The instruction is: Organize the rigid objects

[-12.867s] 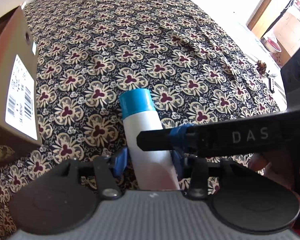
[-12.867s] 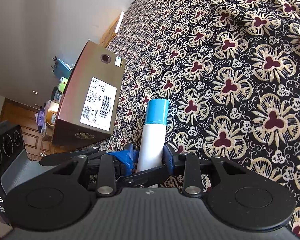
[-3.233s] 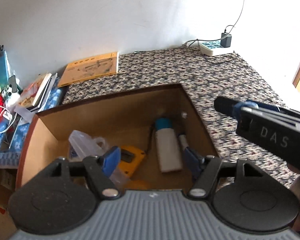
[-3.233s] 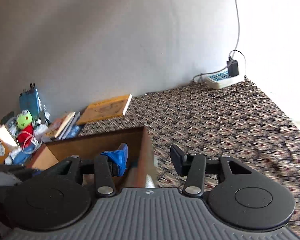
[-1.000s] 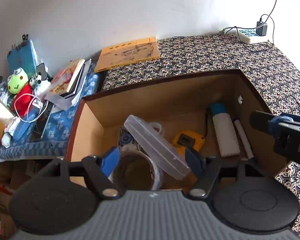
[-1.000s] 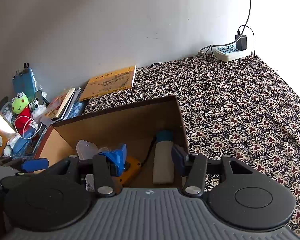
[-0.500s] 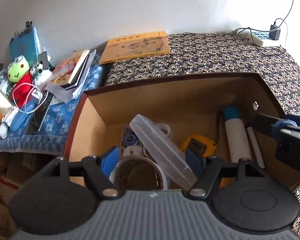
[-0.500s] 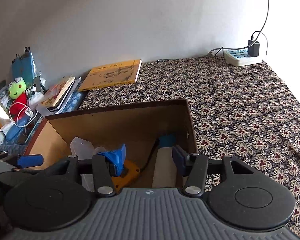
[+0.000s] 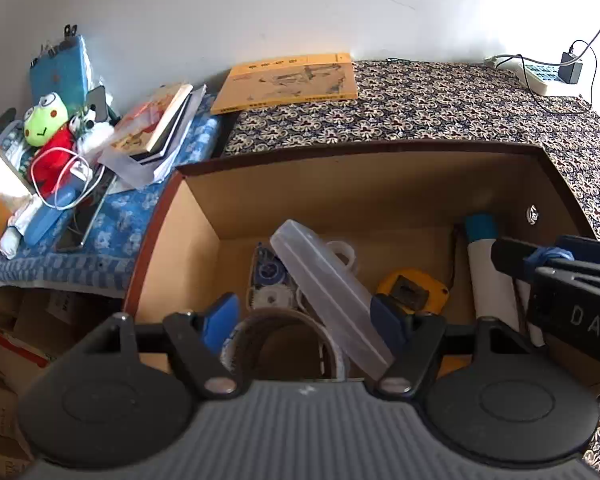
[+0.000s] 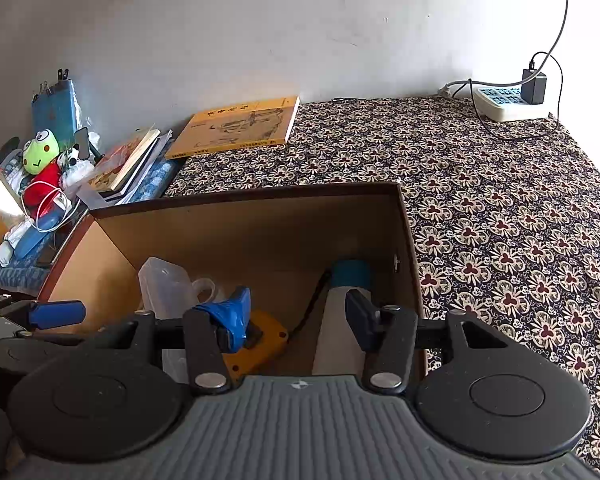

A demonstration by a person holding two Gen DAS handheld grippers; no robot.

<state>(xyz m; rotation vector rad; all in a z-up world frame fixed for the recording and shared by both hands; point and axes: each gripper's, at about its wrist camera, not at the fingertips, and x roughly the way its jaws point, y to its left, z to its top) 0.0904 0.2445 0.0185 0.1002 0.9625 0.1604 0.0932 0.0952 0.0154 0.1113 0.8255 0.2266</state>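
The bottle (image 9: 488, 268) lies in the box (image 9: 380, 184) at its right wall. Both tongs, left (image 9: 302, 320) and right (image 10: 298, 320), hover open and empty above the box; the next move probably calls for fetching another loose object.

One box (image 9: 188, 240), two tape rolls (image 9: 288, 332)

The box (image 9: 188, 216) stood open on top. Its floor was crowded: a clear case (image 9: 328, 288) leaned across the middle, a tape roll (image 9: 284, 328) lay near the front, a yellow tool (image 9: 412, 292) and a bottle (image 9: 488, 272) filled the right side. Only the far-left floor was bare. The patterned cloth (image 10: 500, 208) to the right lay clear.
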